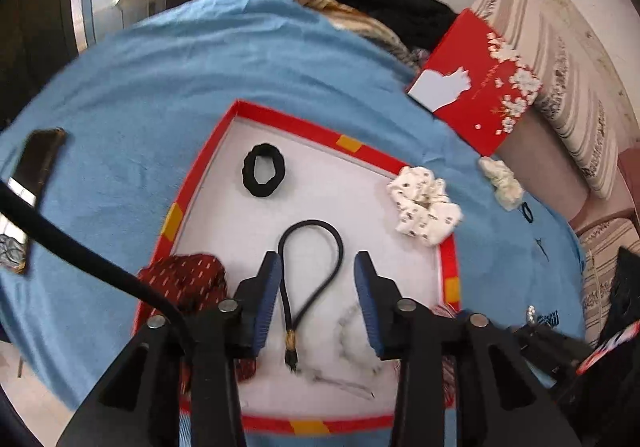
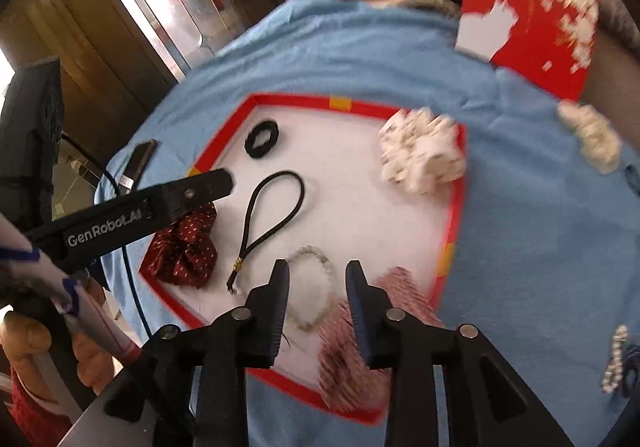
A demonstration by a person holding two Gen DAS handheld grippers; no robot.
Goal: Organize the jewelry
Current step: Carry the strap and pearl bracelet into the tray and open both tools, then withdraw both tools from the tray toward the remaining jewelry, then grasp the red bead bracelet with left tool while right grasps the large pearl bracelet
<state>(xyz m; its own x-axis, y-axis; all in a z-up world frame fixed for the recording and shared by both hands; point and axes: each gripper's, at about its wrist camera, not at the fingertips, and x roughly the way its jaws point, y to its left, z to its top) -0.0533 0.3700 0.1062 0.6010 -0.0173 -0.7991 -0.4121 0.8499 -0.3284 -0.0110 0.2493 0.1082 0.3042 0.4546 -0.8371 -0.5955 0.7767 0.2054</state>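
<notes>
Two fisheye views look steeply down from close above a red-rimmed tray point(image 1: 240, 109) on a blue cloth point(image 1: 160, 87). The left wrist camera peers forward between its own parted fingers point(image 1: 269, 289), over the tray's near middle, facing the far wall. The right wrist camera, just to the right, looks between its fingers point(image 2: 280, 299) over the tray's near right part, and takes in the left gripper point(image 2: 188, 195) from the side. Both views share the tray, the black cord loop point(image 1: 310, 263) and the red box lid point(image 1: 476, 83) at far right.
</notes>
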